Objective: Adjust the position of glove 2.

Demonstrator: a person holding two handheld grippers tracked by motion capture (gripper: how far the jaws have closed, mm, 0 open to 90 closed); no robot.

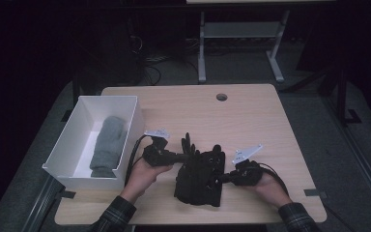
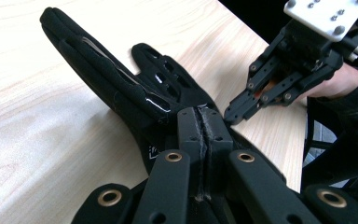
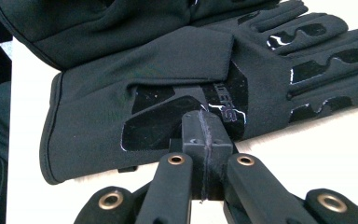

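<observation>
From above, black gloves [image 1: 199,176] lay on the table [image 1: 251,116] between the left hand-held gripper [image 1: 182,156] and the right hand-held gripper [image 1: 221,178]; a grey mitten [image 1: 107,145] sat in a white box [image 1: 65,145]. Each gripper view showed clenched jaws tipped against the fabric, grasping nothing I could confirm.

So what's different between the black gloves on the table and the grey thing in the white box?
The black gloves lie flat on the bare table, fingers spread; the grey item lies inside the white box. The gloves look smooth, with glossy patches; the grey item looks fuzzy and rolled or folded. Both grippers, left and right, are at the gloves, none at the grey item. Both are soft fabric.
</observation>
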